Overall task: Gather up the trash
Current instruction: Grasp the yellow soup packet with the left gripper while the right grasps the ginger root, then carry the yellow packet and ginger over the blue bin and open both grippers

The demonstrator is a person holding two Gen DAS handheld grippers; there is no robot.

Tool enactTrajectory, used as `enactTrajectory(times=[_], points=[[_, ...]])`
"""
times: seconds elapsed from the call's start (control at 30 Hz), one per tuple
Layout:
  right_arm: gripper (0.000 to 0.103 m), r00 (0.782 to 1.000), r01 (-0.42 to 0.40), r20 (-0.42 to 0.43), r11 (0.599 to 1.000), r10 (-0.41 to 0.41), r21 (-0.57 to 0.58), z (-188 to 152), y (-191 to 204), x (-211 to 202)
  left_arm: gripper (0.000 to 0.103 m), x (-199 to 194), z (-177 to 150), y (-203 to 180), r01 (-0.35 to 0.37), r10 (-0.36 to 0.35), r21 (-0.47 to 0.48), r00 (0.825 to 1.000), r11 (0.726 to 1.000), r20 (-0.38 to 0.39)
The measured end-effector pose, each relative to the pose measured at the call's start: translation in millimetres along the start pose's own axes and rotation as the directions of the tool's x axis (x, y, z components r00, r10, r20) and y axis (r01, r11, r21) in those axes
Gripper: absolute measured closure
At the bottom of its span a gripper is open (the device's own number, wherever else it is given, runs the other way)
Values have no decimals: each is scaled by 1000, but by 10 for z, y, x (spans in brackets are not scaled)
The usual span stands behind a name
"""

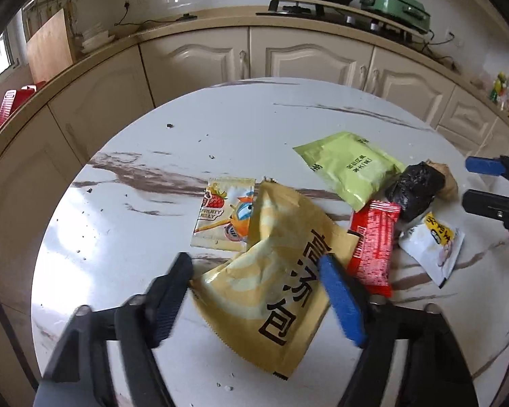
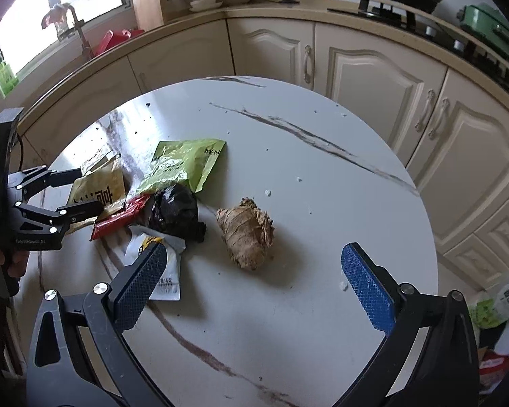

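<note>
The left tongs (image 1: 254, 291) stand half-wide astride the yellow wrapper (image 1: 275, 281) on the table (image 1: 152, 135), pads not pressing yet. The right tongs (image 2: 254, 291), wide, face the brown crumpled wad (image 2: 247, 237) just ahead.

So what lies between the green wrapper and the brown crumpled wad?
The black crumpled bag sits between the green wrapper and the brown wad, plus a strip of bare table; the right wrist view shows it best.

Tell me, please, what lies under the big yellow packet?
The yellow packet overlaps the right edge of the fruity jelly sachet and touches the red wrapper. Anything beneath its middle is hidden.
</note>
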State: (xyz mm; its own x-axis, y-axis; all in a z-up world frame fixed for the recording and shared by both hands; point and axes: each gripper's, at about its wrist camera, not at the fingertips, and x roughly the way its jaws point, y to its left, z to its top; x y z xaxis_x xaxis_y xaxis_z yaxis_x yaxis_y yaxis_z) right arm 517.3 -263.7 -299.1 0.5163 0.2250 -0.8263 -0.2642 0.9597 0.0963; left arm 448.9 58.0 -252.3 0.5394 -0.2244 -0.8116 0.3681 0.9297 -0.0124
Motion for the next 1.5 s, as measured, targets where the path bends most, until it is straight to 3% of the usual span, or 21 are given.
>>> enactTrajectory(times=[0.2,0.3,0.5,0.57,0.8,1.03,1.27,1.5], points=[[1,999,45,-14,999,-45,-24,48,53,114,70,-122,-112,-2,12,-12,-9,1000,1000,20],[7,999,46,-22,997,-47,-61,76,105,197,75,-235,-181,33,30,-29,-27,999,999,27],[40,998,34,-42,995,-38,-92,66,150,287,77,-490,-298,23,54,-51,-49,998,997,46],[73,999,29,-32,995,-32,-97,45,155,240,77,-584,-337,4,56,-53,-55,997,997,54],[72,1000,-12,-11,996,11,-90,-158,190,-3,77,-858,-445,-116,58,-52,-90,996,994,75],[72,995,-63,81,997,66,-43,-463,204,-673,77,-1323,-583,-546,29,-21,-59,991,998,136],[72,975,-115,193,993,113,-3,-935,118,-1465,77,-1753,-783,-1316,43,-39,-12,980,999,195],[72,962,-93,265,990,63,103,-1617,-283,-2100,77,-1763,-800,-2355,138,-153,91,970,986,187]])
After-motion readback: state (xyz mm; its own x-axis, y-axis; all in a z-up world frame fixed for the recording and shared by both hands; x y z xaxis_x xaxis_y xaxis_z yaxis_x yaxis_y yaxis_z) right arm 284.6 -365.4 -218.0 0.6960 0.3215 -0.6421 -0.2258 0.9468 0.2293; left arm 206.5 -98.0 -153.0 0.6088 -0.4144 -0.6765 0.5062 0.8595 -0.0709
